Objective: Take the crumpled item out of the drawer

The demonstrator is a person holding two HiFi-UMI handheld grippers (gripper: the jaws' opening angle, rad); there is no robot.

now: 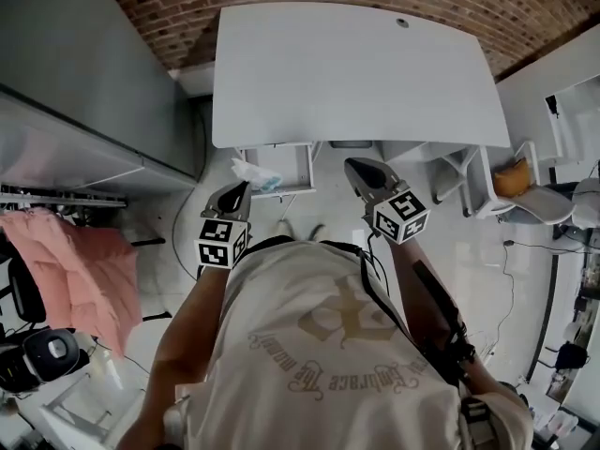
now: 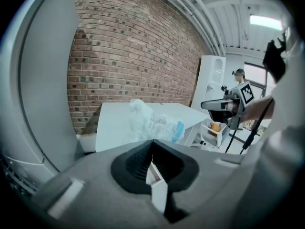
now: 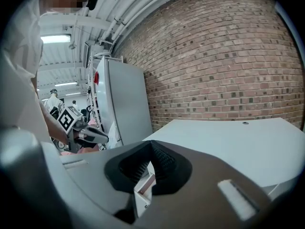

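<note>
A crumpled white wrapper with blue print (image 2: 153,123) is pinched at its lower edge by the left gripper (image 2: 152,141), whose fingers are closed tight on it, so most of the wrapper stands free beyond the fingertips. In the head view the wrapper (image 1: 255,174) hangs over the left part of the open white drawer (image 1: 307,167), just below the front edge of the white desk (image 1: 347,73). It appears to be lifted clear of the drawer, though a view from straight above cannot settle its height. The right gripper (image 3: 151,143) has its fingers closed on nothing and is held up beside the left one, apart from it and to the right of the drawer (image 1: 356,167). The main risk is the small grip. With so little of the light wrapper between the fingers, a quick swing or a brush against the desk edge could pull it loose, and it would fall back into the drawer or onto the floor. The desk edge is the nearest obstacle, just ahead of both grippers. On the left a grey cabinet (image 1: 84,64) and a rack with a pink garment (image 1: 80,270) narrow the space. A white chair (image 1: 511,181) stands well off to the right. The pale floor between the person and the desk looks open, so drawing the wrapper back toward the body seems the clearest way out.
</note>
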